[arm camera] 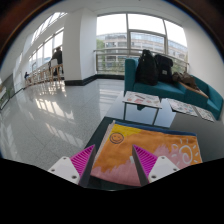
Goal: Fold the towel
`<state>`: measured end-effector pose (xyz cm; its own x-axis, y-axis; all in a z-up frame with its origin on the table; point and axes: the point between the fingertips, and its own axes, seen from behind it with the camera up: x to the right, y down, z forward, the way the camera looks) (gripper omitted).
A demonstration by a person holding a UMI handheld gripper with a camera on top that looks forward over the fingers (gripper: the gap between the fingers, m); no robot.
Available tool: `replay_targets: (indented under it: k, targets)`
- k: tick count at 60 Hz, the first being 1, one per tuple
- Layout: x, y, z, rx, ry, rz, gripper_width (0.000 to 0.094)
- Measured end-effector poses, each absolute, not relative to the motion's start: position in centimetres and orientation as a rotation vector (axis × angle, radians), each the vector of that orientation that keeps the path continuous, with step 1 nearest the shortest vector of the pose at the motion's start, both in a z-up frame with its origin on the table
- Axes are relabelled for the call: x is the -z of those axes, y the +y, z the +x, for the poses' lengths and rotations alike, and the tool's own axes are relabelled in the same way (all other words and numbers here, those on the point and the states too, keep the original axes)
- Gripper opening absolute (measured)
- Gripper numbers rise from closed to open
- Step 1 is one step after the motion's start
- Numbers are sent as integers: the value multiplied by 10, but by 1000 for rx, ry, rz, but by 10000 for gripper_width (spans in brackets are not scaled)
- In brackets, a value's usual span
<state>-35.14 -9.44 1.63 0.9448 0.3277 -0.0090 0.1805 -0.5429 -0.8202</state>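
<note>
An orange, pink and purple towel (150, 152) with swirl patterns lies spread flat on a dark table (215, 140), just ahead of and beyond my fingers. My gripper (118, 160) hovers over the towel's near edge. The two fingers stand wide apart with their magenta pads (82, 159) facing each other, and nothing is held between them. The towel's near left corner lies between the fingers.
A teal sofa (170, 82) with a dark bag (155, 67) stands beyond the table. Low tables with papers (142, 99) stand in front of it. A shiny tiled floor (60, 120) spreads to the left, with large windows behind and a person (56, 62) far off.
</note>
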Motion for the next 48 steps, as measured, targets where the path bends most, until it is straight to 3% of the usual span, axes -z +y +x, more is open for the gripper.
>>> replay_targets:
  k: [9,12,16,19,22,31,40,48]
  targets:
    - [-1,-66,-365,-140,-377,-2163,603]
    - [0,-65,-366,-122,-402,-2161,483]
    - [6,-71,-372,-125,-392,-2171,391]
    - [8,-71,-371,-112,-399,-2168,258]
    - [4,-64,-357,-53,-384,-2159,46]
    - [-5,-65,-355,-125,-342,-2174,40]
    - [-70,-59,-317,-181,-259,-2105,39]
    - [-96,-56,-237,-147,-133,-2094,40]
